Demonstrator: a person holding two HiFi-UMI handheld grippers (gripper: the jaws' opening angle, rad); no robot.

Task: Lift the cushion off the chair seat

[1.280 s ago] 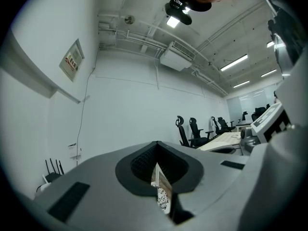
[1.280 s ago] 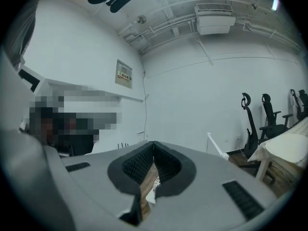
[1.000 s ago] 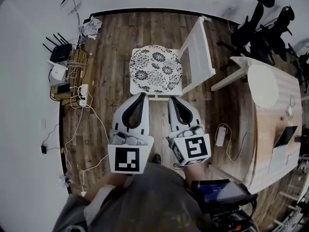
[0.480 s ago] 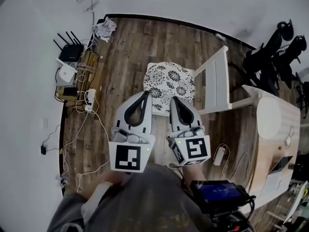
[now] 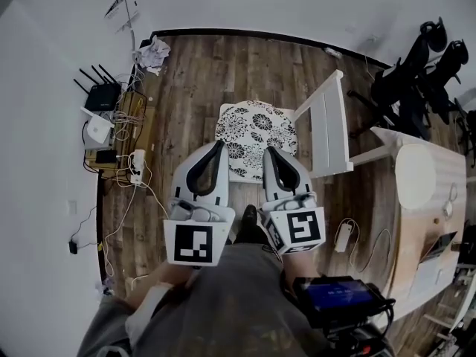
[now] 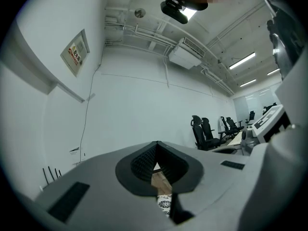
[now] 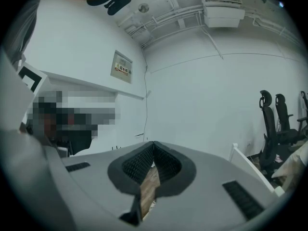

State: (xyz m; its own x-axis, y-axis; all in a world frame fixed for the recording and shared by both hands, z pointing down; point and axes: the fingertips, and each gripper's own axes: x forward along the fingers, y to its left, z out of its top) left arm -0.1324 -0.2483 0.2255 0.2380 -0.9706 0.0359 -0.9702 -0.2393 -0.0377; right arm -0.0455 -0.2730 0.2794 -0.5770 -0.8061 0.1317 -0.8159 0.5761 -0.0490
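- The cushion (image 5: 256, 129), white with a black flower print, lies flat on the seat of the white chair (image 5: 331, 121). It covers nearly the whole seat, and the slatted back stands at its right edge in the head view. It carries no readable label.
- A scrap of the same flower print (image 6: 164, 202) shows low in the left gripper view, through the slot under the jaws.
- The left gripper (image 5: 220, 145) has its jaws pressed together, tips meeting, with nothing pinched. In the head view its tip overlaps the cushion's near edge.
- The right gripper (image 5: 269, 150) is likewise closed tip to tip and empty, with its tip at the same near edge. Only bare wooden floor (image 5: 193, 73) shows through its slot.
- Both grippers are held side by side and about level. Whether either touches the cushion I cannot tell.
- The left marker cube (image 5: 195, 245) and the right marker cube (image 5: 297, 229) bear black-and-white square codes but no words.
- A framed notice (image 6: 74, 54) hangs high on the wall, its print too small to read.
- Left of the chair, by the wall, are a black router (image 5: 100, 95) with aerials, a white box (image 5: 95, 129), a power strip (image 5: 134, 162) and tangled cables.
- To the right stand a wooden table (image 5: 431, 199) and black office chairs (image 5: 416, 58). A white charger (image 5: 343, 233) lies on the floor.
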